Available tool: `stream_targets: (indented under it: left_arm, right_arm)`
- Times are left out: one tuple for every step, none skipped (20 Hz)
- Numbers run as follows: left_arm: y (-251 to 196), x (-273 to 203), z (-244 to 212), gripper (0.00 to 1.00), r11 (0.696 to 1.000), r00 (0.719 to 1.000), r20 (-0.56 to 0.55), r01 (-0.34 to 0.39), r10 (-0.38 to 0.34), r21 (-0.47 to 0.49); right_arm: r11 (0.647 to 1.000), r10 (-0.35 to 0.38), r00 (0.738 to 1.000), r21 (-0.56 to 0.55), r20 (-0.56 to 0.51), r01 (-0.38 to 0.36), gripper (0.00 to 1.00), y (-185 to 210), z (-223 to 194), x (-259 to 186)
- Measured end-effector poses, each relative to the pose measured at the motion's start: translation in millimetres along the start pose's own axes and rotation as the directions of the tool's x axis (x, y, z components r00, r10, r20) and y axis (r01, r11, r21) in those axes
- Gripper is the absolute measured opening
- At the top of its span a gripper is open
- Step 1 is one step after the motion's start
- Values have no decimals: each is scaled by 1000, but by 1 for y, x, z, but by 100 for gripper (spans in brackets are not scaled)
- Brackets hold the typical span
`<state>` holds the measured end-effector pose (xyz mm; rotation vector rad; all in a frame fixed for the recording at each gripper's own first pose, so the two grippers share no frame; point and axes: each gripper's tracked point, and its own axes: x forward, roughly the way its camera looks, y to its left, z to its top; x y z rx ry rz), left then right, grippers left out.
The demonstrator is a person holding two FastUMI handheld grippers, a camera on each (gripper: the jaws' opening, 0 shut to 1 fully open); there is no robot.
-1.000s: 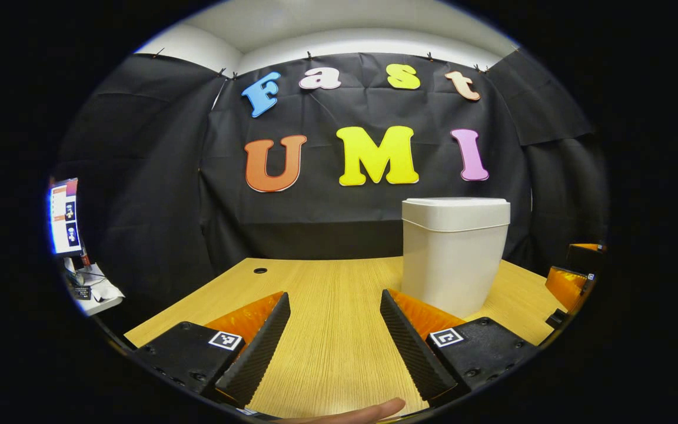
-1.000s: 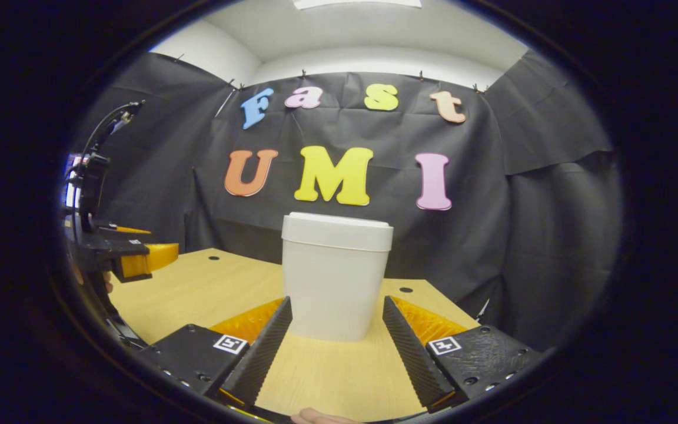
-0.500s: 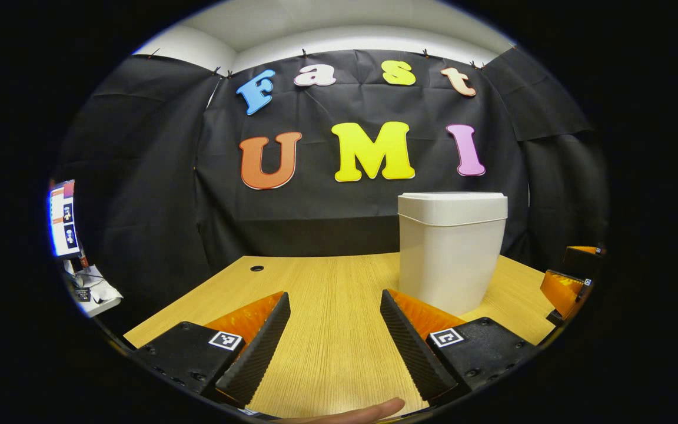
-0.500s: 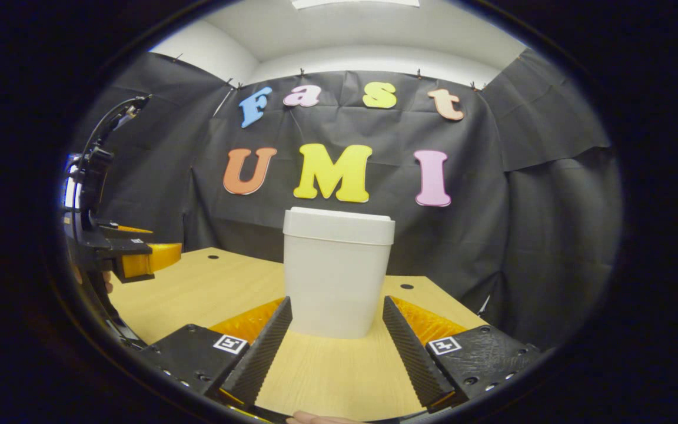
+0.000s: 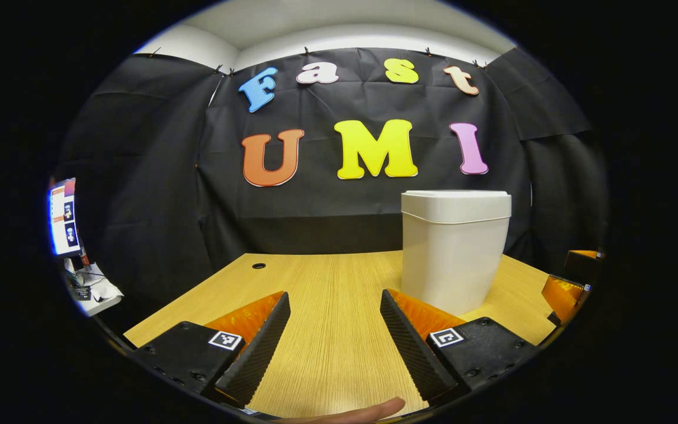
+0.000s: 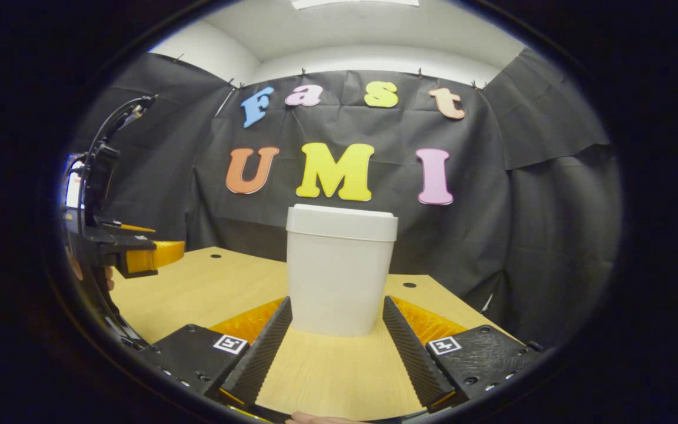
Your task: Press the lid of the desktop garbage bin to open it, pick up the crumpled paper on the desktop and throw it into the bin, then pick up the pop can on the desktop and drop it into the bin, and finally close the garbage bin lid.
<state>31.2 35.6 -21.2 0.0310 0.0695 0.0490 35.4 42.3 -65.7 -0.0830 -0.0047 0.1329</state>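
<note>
Left gripper: jaws wide apart, holding nothing, poised over bare table; a fingertip of the holding hand shows at the bottom edge.
Right gripper: jaws wide apart, empty, with the garbage bin framed in the gap beyond the tips, not touched.
Garbage bin: white, upright on the table, lid down and closed; contents cannot be told.
Left gripper view: bin stands right of centre, just beyond the right finger; the right gripper's edge shows at far right; a screen at far left.
Right gripper view: the left gripper shows at far left above the table, well apart from the bin.
</note>
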Motion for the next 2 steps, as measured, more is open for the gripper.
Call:
stream_targets:
  left_arm:
    - [-2,1,1,99,1000,1000,1,3,-3,1]
    - [-3,0,0,99,1000,1000,2,8,-8,2]
  right_arm:
    - [1000,5,1000,-10,-1,-5,96,2,-1,0]
    - [1000,14,1000,-13,-1,-14,95,5,-2,-1]
